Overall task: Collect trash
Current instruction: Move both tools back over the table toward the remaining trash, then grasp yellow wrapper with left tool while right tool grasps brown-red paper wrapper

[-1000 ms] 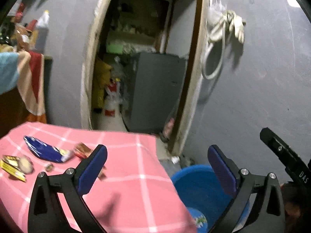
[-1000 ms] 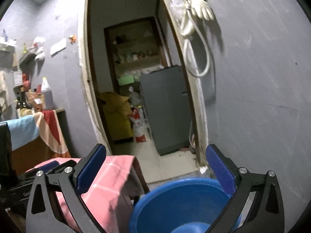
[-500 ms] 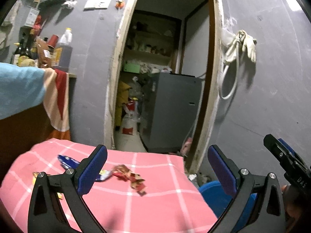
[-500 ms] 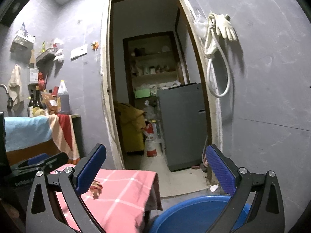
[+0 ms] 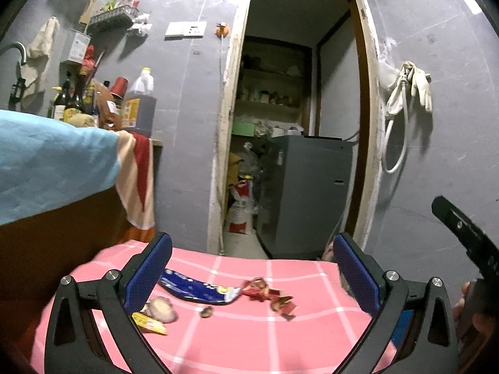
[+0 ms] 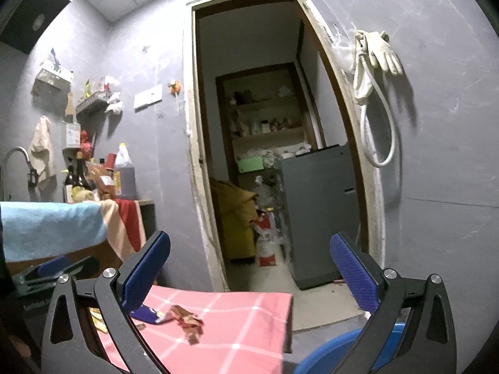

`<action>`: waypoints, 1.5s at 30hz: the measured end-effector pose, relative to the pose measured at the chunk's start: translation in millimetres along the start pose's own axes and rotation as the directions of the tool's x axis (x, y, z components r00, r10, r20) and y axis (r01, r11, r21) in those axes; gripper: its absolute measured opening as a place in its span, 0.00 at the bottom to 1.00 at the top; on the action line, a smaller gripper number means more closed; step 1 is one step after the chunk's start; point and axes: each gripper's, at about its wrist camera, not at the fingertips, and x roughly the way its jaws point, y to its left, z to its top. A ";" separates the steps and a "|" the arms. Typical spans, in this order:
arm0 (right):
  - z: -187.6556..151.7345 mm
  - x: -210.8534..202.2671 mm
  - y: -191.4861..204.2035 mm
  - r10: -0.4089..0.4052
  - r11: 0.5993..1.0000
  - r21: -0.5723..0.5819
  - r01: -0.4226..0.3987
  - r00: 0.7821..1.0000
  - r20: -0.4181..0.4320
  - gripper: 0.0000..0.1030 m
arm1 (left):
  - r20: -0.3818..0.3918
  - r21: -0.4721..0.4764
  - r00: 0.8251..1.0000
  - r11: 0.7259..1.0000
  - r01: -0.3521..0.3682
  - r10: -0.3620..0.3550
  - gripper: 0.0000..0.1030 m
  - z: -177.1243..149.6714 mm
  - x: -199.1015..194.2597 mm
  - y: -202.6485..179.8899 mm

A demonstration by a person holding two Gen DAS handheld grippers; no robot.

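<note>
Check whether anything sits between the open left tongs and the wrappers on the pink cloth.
Nothing visible blocks the way. The left tongs hang open above the pink checked cloth, with the blue wrapper and the red wrapper lying in plain sight between the pads, uncovered. The blue basin sits off the cloth's right edge.

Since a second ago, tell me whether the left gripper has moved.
Yes. The left gripper has tilted up and swung left: the fixed doorway sits lower and more central, and the blue tub has nearly left view.

Grey cabinet (image 5: 308,193) in doorway; gloves (image 6: 379,53) hanging on wall.
</note>
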 end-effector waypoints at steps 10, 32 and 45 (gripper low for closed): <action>-10.0 23.6 31.7 0.067 0.998 -0.009 -0.067 0.997 -0.037 1.00 | -0.023 0.012 0.997 0.997 -0.072 0.072 0.98 -14.3 -2.8 26.6; -40.7 65.6 70.7 0.124 0.985 -0.093 -0.147 0.968 -0.219 1.00 | -0.152 -0.025 0.973 0.983 -0.181 0.175 0.98 -45.0 6.9 104.7; -74.6 96.1 74.2 0.085 0.978 -0.130 -0.166 0.876 -0.475 1.00 | -0.414 -0.112 0.901 0.976 -0.187 0.126 0.98 -64.0 39.0 133.0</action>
